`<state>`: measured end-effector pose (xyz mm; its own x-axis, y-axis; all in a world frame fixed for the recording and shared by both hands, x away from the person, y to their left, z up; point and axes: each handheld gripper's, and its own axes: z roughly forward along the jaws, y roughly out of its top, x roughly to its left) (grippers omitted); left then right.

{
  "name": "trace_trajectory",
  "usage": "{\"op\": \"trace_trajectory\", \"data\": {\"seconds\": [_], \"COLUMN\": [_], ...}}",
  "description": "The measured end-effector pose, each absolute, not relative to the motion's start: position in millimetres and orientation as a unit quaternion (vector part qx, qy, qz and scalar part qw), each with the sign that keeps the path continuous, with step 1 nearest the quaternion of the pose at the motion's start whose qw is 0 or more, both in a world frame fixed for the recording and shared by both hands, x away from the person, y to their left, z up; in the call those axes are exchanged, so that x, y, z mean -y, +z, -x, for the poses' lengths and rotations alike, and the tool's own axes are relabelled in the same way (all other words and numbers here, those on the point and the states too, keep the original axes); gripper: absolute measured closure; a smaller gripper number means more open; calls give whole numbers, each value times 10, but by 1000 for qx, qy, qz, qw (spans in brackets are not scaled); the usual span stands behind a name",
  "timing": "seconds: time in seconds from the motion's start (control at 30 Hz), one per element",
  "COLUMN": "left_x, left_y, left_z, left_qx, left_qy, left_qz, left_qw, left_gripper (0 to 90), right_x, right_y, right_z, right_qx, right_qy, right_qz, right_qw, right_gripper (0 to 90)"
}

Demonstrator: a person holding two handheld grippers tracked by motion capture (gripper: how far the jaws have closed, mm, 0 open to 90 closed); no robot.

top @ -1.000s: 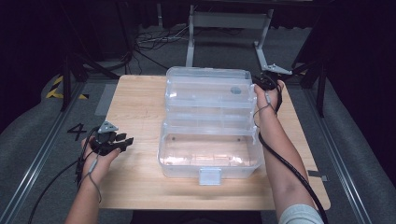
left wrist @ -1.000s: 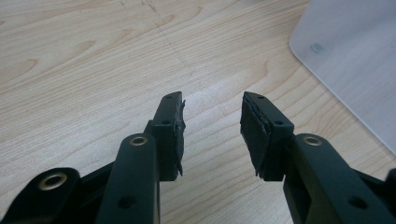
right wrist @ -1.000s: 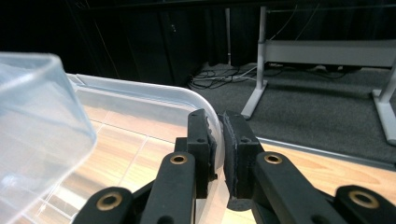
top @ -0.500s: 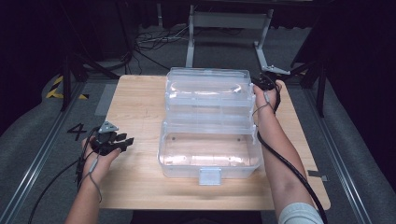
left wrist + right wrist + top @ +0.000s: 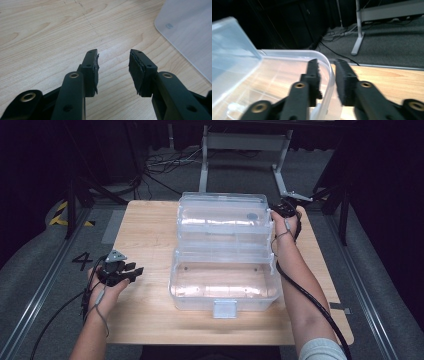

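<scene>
Clear plastic is what my right claw (image 5: 327, 82) is dealing with: a big see-through storage box (image 5: 225, 270) sitting mid-table with its lid (image 5: 222, 215) flipped up and back. In the right gripper view the curved corner of the lid's rim (image 5: 329, 72) runs straight up between the two jaws, one pad inside the rim and the other outside. The jaws have just been opening, and there's now a thin sliver of daylight on each side of the plastic, so I'd call it a narrow gap that straddles the rim rather than a real pinch. The picture is a bit blurry though, so whether the inner pad brushes the wall I can't tell.

From the high view that right claw (image 5: 285, 209) sits at the far right corner of the raised lid, with the box's tub lying below and toward me from it.

My left claw (image 5: 112, 70) is off on its own. Its jaws are roughly half spread with nothing between them, just bare wooden table (image 5: 50, 32) underneath. The rounded corner of the box base (image 5: 190, 35) shows ahead and to the right of the jaws, near but clearly apart. In the high view the left claw (image 5: 131, 270) hangs just over the tabletop, with the box off to its right.
</scene>
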<state>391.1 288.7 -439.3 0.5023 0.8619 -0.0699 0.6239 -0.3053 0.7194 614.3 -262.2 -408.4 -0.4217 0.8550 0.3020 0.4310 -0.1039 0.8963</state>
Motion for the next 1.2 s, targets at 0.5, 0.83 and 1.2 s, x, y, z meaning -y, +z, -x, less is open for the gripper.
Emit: {"op": "trace_trajectory", "data": {"seconds": [0.5, 0.83, 1.2], "left_x": [-2712, -2739, -2743], "left_y": [-4309, -4212, -4127], "left_z": [-4111, -4161, -4101], "left_qx": [-447, -435, -403], "left_qy": [161, 147, 139], "left_qz": [-795, -797, -813], "left_qw": [378, 393, 397], "left_gripper": [555, 434, 341], "right_x": [2868, 3129, 3438], "right_y": [-3791, -3572, -3407], "right_z": [-5792, -5334, -4815], "right_qx": [-651, -681, -692], "right_qy": [549, 545, 548], "right_qz": [-470, -433, -410], "right_qw": [233, 230, 228], "right_gripper": [548, 485, 464]}}
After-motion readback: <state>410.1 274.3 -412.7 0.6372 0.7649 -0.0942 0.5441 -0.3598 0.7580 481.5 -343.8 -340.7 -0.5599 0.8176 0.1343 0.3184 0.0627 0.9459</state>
